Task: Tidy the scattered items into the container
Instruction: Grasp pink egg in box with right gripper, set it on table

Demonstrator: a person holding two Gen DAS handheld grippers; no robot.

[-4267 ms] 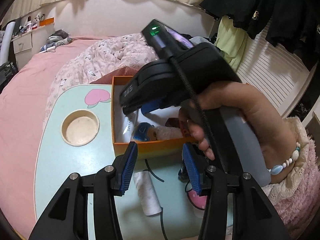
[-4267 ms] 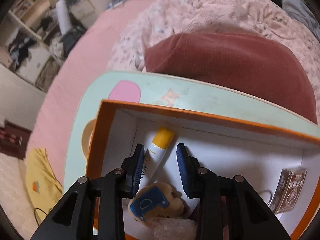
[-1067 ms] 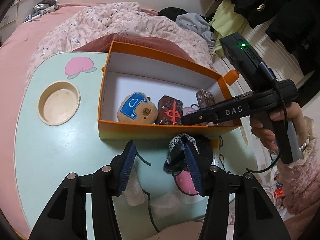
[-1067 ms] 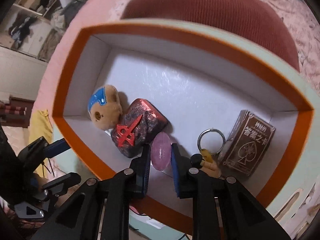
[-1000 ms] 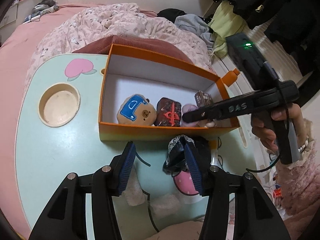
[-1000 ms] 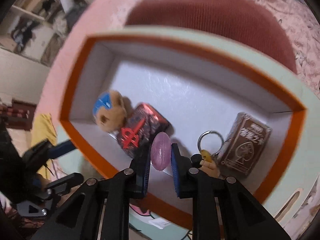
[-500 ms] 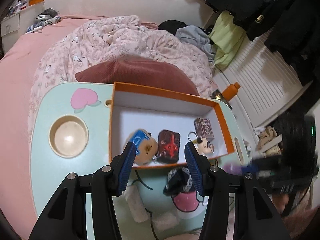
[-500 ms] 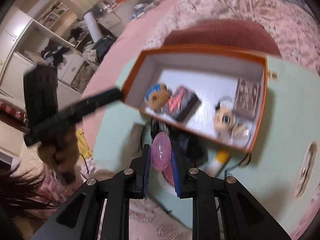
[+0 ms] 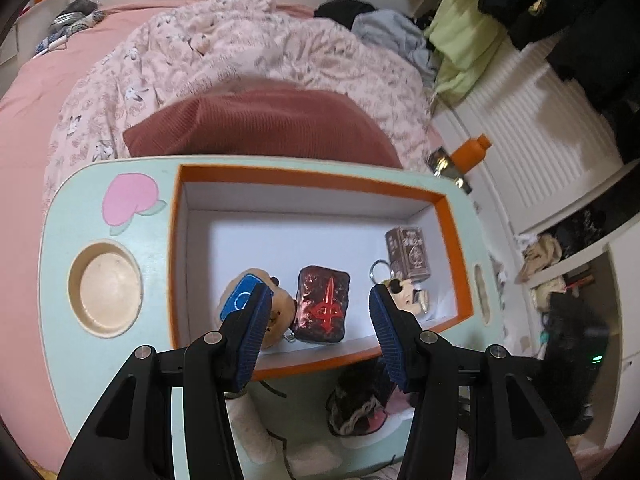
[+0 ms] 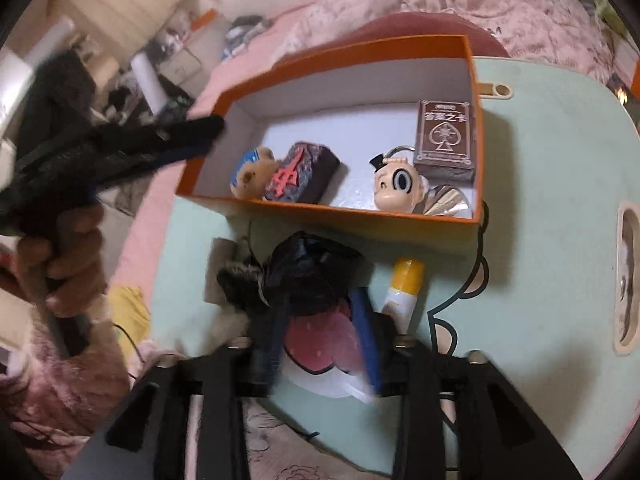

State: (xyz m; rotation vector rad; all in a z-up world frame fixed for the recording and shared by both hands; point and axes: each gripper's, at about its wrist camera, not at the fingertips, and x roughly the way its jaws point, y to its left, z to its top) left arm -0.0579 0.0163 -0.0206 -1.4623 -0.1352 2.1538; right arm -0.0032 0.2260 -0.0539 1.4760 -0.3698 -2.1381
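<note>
An orange box (image 9: 308, 182) (image 10: 320, 210) with a white inside sits on the mint table. It holds a bear plush (image 9: 280, 300) (image 10: 250, 176), a dark red tile (image 9: 322, 306) (image 10: 302, 172), a figure keychain (image 10: 396, 184) and a brown card pack (image 9: 408, 254) (image 10: 444, 136). My left gripper (image 9: 316, 324) is open and empty above the box's near wall. My right gripper (image 10: 322, 330) is open and empty over a pink disc (image 10: 316, 340), just behind a black hair tie bundle (image 10: 304, 276) (image 9: 360, 404). A yellow-capped tube (image 10: 402, 292) lies beside it.
A round cup recess (image 9: 104, 290) is in the table at the left. A white roll (image 9: 256, 428) and a cable lie at the near table edge. A maroon cushion (image 9: 256, 124) and pink bedding lie behind the table. The left gripper and its hand (image 10: 68, 200) show in the right wrist view.
My right gripper pulled back out of the box to the near side and opened; the pink egg it held is no longer in it. My left gripper rose over the box.
</note>
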